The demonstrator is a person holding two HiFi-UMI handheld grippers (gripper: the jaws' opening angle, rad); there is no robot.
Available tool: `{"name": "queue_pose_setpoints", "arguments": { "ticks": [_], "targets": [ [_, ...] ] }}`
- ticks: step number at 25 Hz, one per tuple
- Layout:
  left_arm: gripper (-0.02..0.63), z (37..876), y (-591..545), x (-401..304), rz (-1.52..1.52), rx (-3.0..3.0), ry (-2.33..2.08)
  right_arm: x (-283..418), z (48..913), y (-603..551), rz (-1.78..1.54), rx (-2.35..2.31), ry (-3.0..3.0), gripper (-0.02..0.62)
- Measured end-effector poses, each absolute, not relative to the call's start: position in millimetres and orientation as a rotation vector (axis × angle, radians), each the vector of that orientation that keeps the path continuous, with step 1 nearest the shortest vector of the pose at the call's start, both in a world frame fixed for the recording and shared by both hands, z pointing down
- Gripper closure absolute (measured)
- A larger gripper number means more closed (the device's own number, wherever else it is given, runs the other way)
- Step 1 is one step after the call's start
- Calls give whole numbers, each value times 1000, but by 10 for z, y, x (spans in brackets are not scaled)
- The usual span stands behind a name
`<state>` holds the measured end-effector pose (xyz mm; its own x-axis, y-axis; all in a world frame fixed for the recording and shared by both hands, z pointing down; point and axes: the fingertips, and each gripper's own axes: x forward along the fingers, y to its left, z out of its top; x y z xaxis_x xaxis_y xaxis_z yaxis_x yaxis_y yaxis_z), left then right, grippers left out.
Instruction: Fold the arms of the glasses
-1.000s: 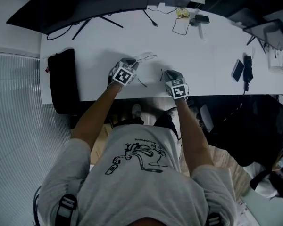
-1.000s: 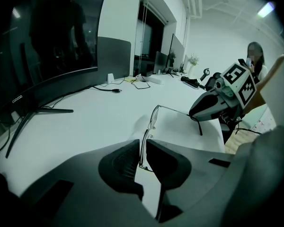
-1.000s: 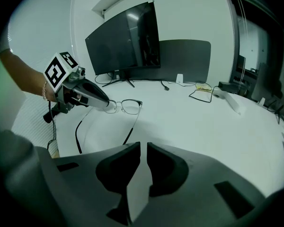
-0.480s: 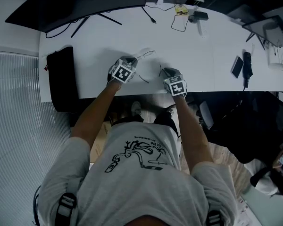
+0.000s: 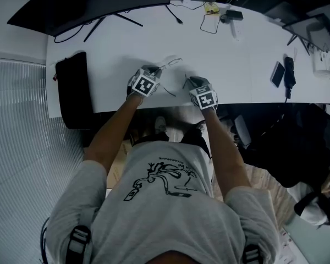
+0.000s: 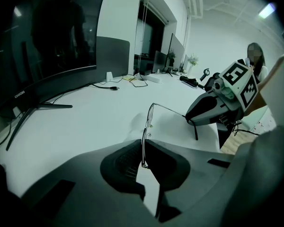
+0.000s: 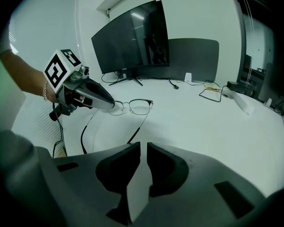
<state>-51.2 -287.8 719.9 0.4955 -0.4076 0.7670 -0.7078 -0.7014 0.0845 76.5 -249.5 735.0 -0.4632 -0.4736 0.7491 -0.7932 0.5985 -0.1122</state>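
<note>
Thin-rimmed glasses (image 5: 173, 62) lie on the white table (image 5: 110, 59) with both arms unfolded. My left gripper (image 5: 157, 70) is shut on the outer rim of one lens (image 6: 143, 143), and the frame (image 6: 151, 112) runs away from its jaws. My right gripper (image 5: 190, 80) is shut on one arm of the glasses near its ear end, seen at its tip (image 6: 189, 118); the bent end hangs below. In the right gripper view that arm (image 7: 139, 124) slips behind the jaw edge. The other arm (image 7: 85, 131) trails toward the table's front edge.
A black case (image 5: 71, 92) lies at the table's left end. A wide monitor (image 5: 99, 4) stands at the back, with cables (image 5: 212, 26) and small devices further right. A phone (image 5: 277, 74) lies at the right. The table's front edge (image 5: 110, 112) is close under both grippers.
Both grippers stay at the glasses; only the head view has shifted a little.
</note>
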Motion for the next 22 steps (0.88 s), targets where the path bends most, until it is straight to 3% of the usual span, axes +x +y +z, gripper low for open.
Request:
{"name": "queue_pose_setpoints", "arguments": {
  "ticks": [22],
  "targets": [
    [568, 7175, -2590, -495, 1056, 2344, -936, 483, 7272, -2291, 555, 893, -2177, 533]
  ]
}}
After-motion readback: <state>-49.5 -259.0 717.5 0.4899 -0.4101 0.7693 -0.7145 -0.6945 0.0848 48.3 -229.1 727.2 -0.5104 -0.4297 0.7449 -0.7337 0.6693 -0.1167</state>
